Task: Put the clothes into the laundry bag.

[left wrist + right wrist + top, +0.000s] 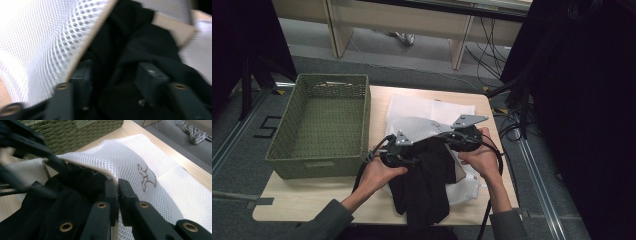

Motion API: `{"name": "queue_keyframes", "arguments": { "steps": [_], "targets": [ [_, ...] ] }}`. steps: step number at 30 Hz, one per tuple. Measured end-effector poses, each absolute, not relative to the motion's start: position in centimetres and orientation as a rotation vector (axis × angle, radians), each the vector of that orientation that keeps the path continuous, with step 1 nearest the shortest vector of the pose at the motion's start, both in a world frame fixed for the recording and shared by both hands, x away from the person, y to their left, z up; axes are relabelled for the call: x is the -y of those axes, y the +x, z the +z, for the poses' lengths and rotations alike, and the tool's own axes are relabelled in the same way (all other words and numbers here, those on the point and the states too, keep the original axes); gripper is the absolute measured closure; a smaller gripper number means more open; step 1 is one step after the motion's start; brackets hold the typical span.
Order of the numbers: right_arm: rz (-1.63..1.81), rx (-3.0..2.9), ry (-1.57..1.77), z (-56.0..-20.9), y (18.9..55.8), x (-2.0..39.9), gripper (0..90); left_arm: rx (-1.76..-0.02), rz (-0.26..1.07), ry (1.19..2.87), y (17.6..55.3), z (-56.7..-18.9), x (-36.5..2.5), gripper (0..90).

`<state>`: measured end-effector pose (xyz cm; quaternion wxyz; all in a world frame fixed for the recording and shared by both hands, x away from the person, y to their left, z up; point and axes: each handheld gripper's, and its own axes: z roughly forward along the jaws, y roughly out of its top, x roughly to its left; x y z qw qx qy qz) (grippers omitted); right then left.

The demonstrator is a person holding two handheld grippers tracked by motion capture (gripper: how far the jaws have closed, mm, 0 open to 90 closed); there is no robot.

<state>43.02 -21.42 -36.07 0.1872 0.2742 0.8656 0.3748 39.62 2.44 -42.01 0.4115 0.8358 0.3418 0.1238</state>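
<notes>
A white mesh bag (422,112) lies on the table with a black garment (422,185) spilling out of its mouth toward the near edge. My right gripper (117,186) is shut on the bag's hemmed rim (110,173) and holds it lifted over the dark cloth (62,202). My left gripper (115,67) hovers open at the bag's mouth, its jaws spread on either side of a bunch of the black garment (140,42), with the mesh (45,42) to its left. In the high view both grippers, the left (412,161) and the right (447,137), sit close together at the opening.
A green woven basket (324,165) stands on the left half of the wooden table (312,200), close beside the bag. Cables hang off the table's far right corner. Dark curtains flank the table on both sides.
</notes>
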Motion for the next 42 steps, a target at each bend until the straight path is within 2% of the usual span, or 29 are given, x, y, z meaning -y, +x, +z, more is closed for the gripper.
{"name": "queue_keyframes", "arguments": {
  "steps": [3,6,9,10,13,15,17,18,19,20,22,25,29,31,34,36,37,42],
  "targets": [
    [1.056,-2.438,0.774,-36.1,43.0,21.3,87.3,-0.826,0.271,2.119,37.4,-40.9,-3.4,28.3],
    [1.047,-2.430,0.787,-36.1,42.9,21.4,87.3,-0.799,0.221,2.114,35.1,-40.9,-3.9,26.3],
    [1.050,-2.442,0.769,-36.2,42.9,21.2,87.3,-0.786,0.223,2.173,33.1,-42.8,-3.4,25.1],
    [1.043,-2.444,0.798,-36.1,42.8,21.2,87.3,-0.793,0.177,2.184,32.6,-43.9,-2.9,24.5],
    [1.041,-2.445,0.765,-36.1,42.7,21.0,87.3,-0.802,0.164,2.226,32.2,-46.7,-1.6,21.4],
    [1.044,-2.449,0.763,-36.0,42.5,20.9,87.3,-0.780,0.169,2.256,32.4,-48.1,-0.7,14.8],
    [1.034,-2.443,0.740,-36.0,42.4,20.6,87.3,-0.738,0.241,2.290,32.9,-48.9,0.4,15.7],
    [1.034,-2.460,0.740,-36.0,42.3,20.4,87.3,-0.717,0.306,2.282,33.2,-49.3,1.0,19.5],
    [1.022,-2.460,0.743,-36.0,42.2,20.2,87.3,-0.641,0.369,2.316,33.5,-49.3,1.2,39.0],
    [1.026,-2.461,0.712,-36.0,42.2,20.1,87.3,-0.627,0.394,2.322,33.8,-49.3,1.4,50.6],
    [1.020,-2.475,0.722,-36.0,42.0,20.0,87.3,-0.627,0.404,2.328,34.6,-49.2,2.1,66.0],
    [1.027,-2.471,0.732,-36.0,41.9,19.7,87.3,-0.594,0.485,2.338,35.2,-48.0,2.9,79.1],
    [1.038,-2.491,0.708,-35.9,42.0,19.8,87.3,-0.684,0.553,2.264,38.1,-46.6,3.3,81.8],
    [1.033,-2.474,0.729,-35.8,42.0,19.8,87.4,-0.730,0.556,2.230,39.5,-46.5,3.5,82.3],
    [1.042,-2.462,0.734,-35.8,42.3,20.2,87.5,-0.793,0.630,2.191,41.2,-46.8,3.8,82.1],
    [1.055,-2.453,0.730,-36.0,42.5,20.4,87.5,-0.832,0.603,2.178,42.0,-47.2,3.8,81.6],
    [1.037,-2.465,0.762,-35.9,42.4,20.6,87.5,-0.854,0.634,2.166,42.1,-47.2,3.6,81.0],
    [1.050,-2.466,0.770,-35.9,42.4,20.9,87.5,-0.815,0.559,2.162,41.1,-46.5,2.2,74.9]
  ]
}}
